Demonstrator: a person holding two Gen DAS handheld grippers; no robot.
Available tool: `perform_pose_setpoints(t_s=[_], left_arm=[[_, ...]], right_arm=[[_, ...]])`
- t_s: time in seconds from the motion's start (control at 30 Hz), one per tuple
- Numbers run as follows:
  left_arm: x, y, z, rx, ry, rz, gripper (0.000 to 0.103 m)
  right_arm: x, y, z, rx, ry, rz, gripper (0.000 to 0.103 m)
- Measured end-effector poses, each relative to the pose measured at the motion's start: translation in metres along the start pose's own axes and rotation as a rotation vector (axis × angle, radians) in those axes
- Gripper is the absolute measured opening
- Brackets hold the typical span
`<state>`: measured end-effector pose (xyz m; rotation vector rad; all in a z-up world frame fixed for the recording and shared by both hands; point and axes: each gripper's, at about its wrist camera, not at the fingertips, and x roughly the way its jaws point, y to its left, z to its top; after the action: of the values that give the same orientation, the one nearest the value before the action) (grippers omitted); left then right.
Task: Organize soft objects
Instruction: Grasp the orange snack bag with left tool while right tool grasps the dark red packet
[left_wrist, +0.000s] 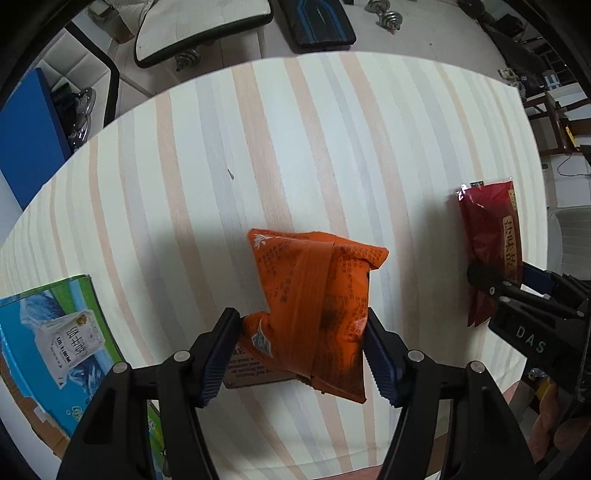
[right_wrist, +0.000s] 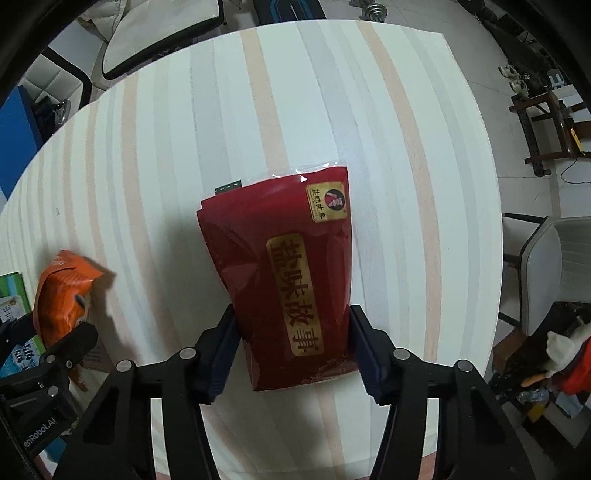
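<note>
My left tool (left_wrist: 303, 350) pinches the orange snack pouch (left_wrist: 317, 302) mid-worktop (left_wrist: 221, 147); my right tool (right_wrist: 293, 350) clamps the red pouch's (right_wrist: 288, 266) lower end near the right edge. Both look light, crinkly, slippery: grip the sides.

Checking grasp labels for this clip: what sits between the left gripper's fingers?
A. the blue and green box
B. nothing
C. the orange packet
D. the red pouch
C: in the left wrist view the left gripper has its fingers pressed against both sides of the orange packet, while the red pouch sits in the right gripper.
</note>
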<state>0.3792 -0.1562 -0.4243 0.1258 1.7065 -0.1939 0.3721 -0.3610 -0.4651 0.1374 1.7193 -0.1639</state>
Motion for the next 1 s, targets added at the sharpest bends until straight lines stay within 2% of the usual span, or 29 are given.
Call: perform_pose_setpoints(t_s=[0.07, 0.1, 0.4, 0.57, 0.6, 0.63, 0.8, 0.93, 1.0], left_arm=[[-0.007, 0.004, -0.004, 0.001, -0.01, -0.006, 0.058], [-0.01, 0.008, -0.006, 0.005, -0.012, -0.014, 0.047], [-0.012, 0.009, -0.031, -0.009, -0.022, -0.03, 0.044], [-0.042, 0.015, -0.052, -0.013, -0.081, -0.038, 0.044], [-0.053, 0.018, -0.059, -0.012, -0.102, -0.047, 0.024], [-0.062, 0.02, -0.064, -0.012, -0.113, -0.056, 0.021], [-0.112, 0.055, -0.101, -0.031, -0.194, -0.093, 0.021], [-0.096, 0.078, -0.106, -0.062, -0.129, -0.165, 0.027], [-0.076, 0.084, -0.102, -0.105, -0.069, -0.213, 0.037]], right_arm=[[-0.006, 0.002, -0.006, -0.003, -0.014, 0.003, 0.058], [-0.008, 0.003, -0.007, -0.002, -0.02, 0.008, 0.058], [-0.045, 0.01, -0.04, 0.005, -0.074, 0.07, 0.057], [-0.069, 0.018, -0.051, -0.003, -0.096, 0.098, 0.057], [-0.077, 0.024, -0.058, -0.01, -0.102, 0.105, 0.056], [-0.084, 0.027, -0.066, -0.019, -0.112, 0.117, 0.056], [-0.124, 0.068, -0.102, -0.077, -0.172, 0.178, 0.056], [-0.149, 0.1, -0.124, -0.117, -0.211, 0.178, 0.056], [-0.149, 0.104, -0.13, -0.113, -0.22, 0.167, 0.056]])
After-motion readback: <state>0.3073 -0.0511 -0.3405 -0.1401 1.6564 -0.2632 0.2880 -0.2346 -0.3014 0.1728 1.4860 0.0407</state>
